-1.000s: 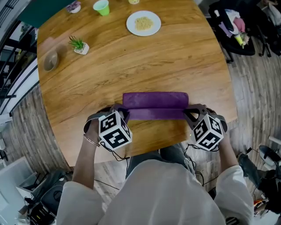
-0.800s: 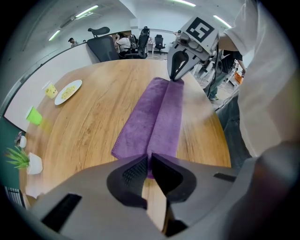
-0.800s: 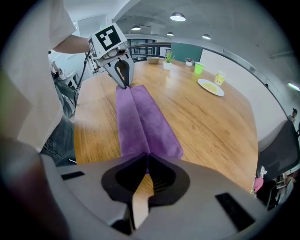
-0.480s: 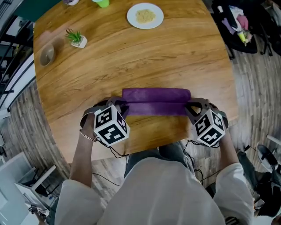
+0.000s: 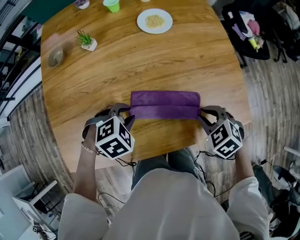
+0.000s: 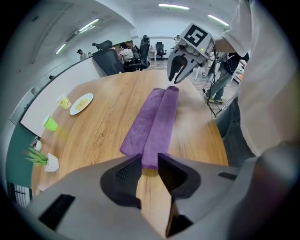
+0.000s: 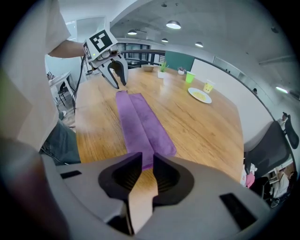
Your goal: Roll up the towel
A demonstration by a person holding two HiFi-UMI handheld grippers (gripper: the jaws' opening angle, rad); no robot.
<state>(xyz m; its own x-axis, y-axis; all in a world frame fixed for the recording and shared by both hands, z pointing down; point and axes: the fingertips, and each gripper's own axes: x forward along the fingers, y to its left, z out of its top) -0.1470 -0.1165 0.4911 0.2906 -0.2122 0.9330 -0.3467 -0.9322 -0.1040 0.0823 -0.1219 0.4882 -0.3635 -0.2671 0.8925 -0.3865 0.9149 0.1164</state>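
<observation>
Presently left tool point(image 5: 123, 112) and right tool point(image 5: 206, 115) are opening, slightly apart, towel point(image 5: 164, 105) unclamped; grip both ends evenly, keeping roll tight.

The towel point(image 5: 164, 105) lay crosswise on the surface point(image 5: 187, 61), close to its near edge and roughly centred, with a near strip lying against a far strip. The plate point(image 5: 154, 21) stood on the far side, behind the towel and well apart from it. The cup point(image 5: 111, 5) stood left of the plate, at the far edge. The potted plant point(image 5: 87, 41) stood far left, nearer than the cup. The bowl point(image 5: 55, 57) sat left of the plant, beside the left edge. A chair point(image 5: 253, 33) stood on the floor point(image 5: 267, 93), right of the surface.
</observation>
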